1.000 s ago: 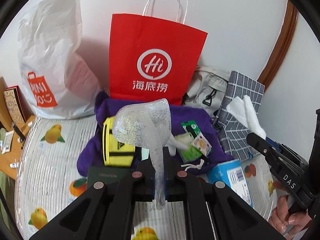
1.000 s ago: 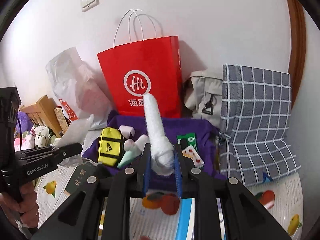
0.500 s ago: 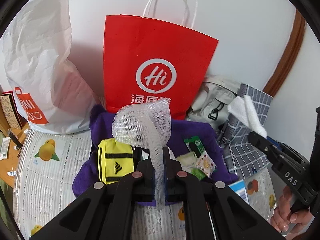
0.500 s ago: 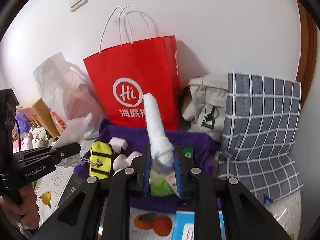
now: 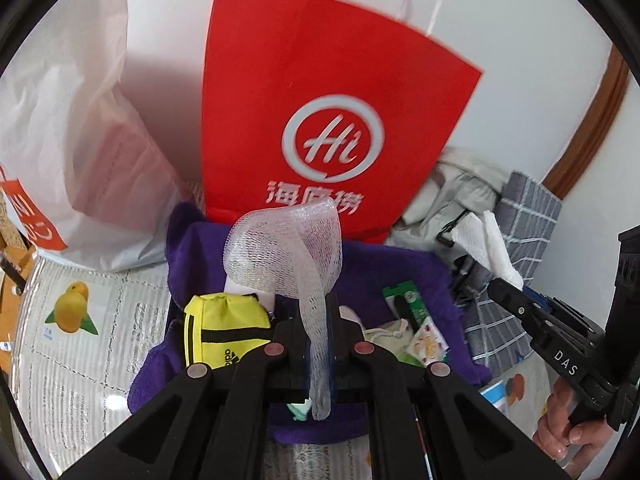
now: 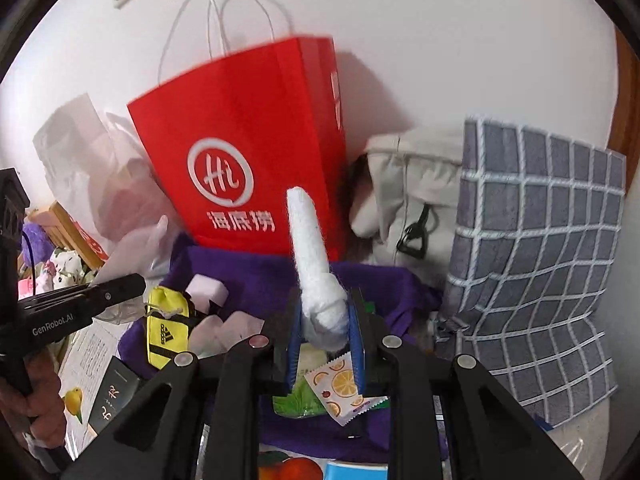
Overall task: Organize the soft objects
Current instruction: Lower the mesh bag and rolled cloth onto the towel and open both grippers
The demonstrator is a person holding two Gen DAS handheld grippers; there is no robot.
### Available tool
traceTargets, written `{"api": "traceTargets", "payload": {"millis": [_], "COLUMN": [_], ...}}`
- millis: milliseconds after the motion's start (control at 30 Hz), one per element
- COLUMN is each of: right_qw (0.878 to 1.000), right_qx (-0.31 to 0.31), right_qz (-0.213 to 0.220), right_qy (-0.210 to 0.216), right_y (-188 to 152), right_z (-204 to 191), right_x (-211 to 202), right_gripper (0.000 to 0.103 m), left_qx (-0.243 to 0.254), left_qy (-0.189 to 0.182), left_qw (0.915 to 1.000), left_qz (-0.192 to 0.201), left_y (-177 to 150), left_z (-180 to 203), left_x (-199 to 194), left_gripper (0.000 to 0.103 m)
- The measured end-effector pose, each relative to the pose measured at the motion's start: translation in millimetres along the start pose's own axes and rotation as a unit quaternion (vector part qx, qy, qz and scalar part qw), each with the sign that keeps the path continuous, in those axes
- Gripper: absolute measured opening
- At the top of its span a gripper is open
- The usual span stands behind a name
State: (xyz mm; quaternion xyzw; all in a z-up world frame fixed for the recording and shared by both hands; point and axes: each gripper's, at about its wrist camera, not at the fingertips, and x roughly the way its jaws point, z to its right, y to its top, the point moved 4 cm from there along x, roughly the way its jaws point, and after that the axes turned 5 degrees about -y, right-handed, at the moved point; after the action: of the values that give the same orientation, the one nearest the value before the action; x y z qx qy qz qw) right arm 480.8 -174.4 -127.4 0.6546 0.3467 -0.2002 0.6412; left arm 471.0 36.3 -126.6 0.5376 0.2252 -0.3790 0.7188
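My left gripper [image 5: 318,320] is shut on a strip of white gauze mesh [image 5: 288,252] that loops up above the jaws and hangs down below them. My right gripper [image 6: 325,320] is shut on a rolled white cloth [image 6: 310,256] that stands up between its blue pads. Both hover over a purple towel [image 5: 384,268] spread in front of a red paper bag [image 5: 320,120]. On the towel lie a yellow pouch [image 5: 224,328], a small drawstring bag [image 5: 390,334] and some sachets [image 6: 338,386]. In the left wrist view the right gripper [image 5: 504,282] shows at the right with its white cloth [image 5: 486,246].
A white plastic bag [image 5: 68,132] leans left of the red bag. A beige bag [image 6: 408,184] and a grey checked cushion [image 6: 536,248] stand at the right. The fruit-print sheet [image 5: 76,340] covers the surface. A dark booklet [image 6: 114,396] lies at the towel's left.
Both grippers have moved forward and slightly down toward the red bag and purple towel, which now look larger. Each keeps its grip on its cloth.
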Motion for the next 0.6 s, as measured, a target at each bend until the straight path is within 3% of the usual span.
{"api": "traceTargets", "payload": {"millis": [333,600], "right_qw": [0.994,0.99], "right_qx": [0.005,-0.02], "right_qz": [-0.11,-0.14], "right_qy": [-0.015,-0.02], "right_y": [-29,-41], "right_z": [13,10], "right_x": [63,78], "right_gripper": [0.021,0.022], "left_qx": [-0.016,-0.014], "left_qy": [0.015,0.017], "left_qw": [0.9994,0.9988], "left_qz": [-0.025,-0.044], "left_y": [-3,-11], "left_z": [-20,-24], "left_x": [20,34], "left_gripper": [0.006,0.006]}}
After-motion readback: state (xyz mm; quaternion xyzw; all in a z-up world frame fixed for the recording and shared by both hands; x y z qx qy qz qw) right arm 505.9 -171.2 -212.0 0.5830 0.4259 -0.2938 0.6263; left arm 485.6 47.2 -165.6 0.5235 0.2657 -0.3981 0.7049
